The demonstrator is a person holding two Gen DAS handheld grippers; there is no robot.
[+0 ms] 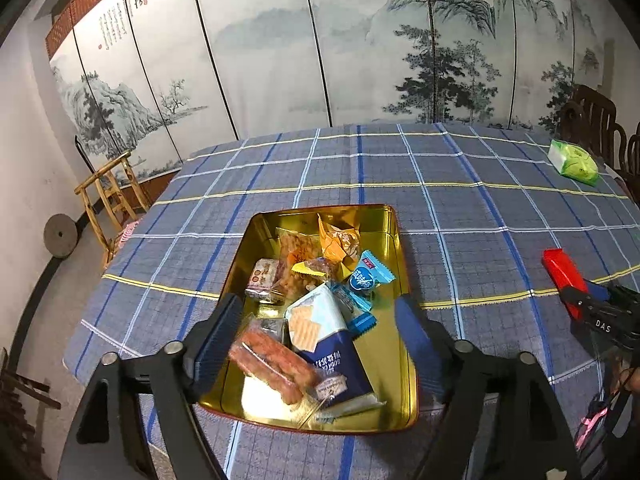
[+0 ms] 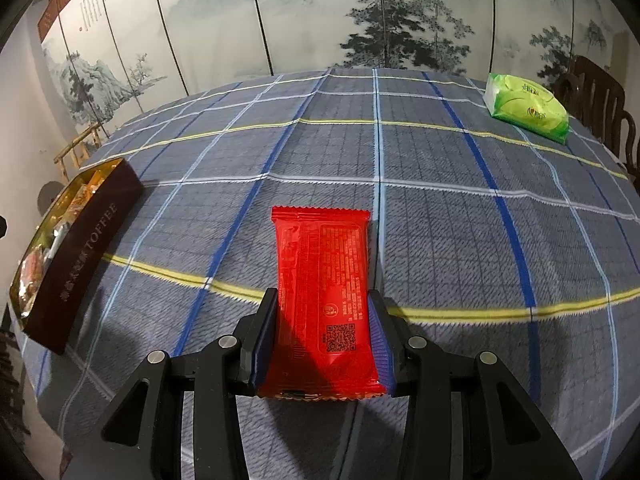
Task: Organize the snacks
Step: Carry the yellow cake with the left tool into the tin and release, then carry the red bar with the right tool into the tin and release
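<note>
The left gripper (image 1: 316,320) hangs over the near half of a gold-lined tin (image 1: 394,240) on the checked tablecloth (image 1: 460,208), its jaws spread wide with nothing pressed between them. No earlier view is given, so only this stance can be told. Through the gap lie the snacks: a blue-and-white cracker packet (image 1: 324,344), a clear sleeve of reddish sausage sticks (image 1: 268,364) whose near end reaches the tin's near edge, small light-blue sweets (image 1: 366,276), an orange wrapper (image 1: 338,240) towards the far end, and a pale square packet (image 1: 262,280) on the left. Their print is too small or too skewed to read. The tin's near corners are covered by the black gripper arms.

The right gripper (image 2: 324,340) is closed on a red snack packet (image 2: 324,280), the blue pads pinching its long sides near its near end; the far end juts out above the cloth. The packet's near edge sits in shadow. In the left wrist view this gripper enters from the right edge, mostly cut off, with only part of the red packet visible.

From the right wrist view the tin sits at far left, its dark outer wall lettered "TOFFEE", its contents a blur. A green tissue pack (image 2: 528,106) lies far right on the table, beside a dark wooden chair (image 2: 596,96) partly cropped. A painted folding screen (image 2: 280,12) stands behind.
</note>
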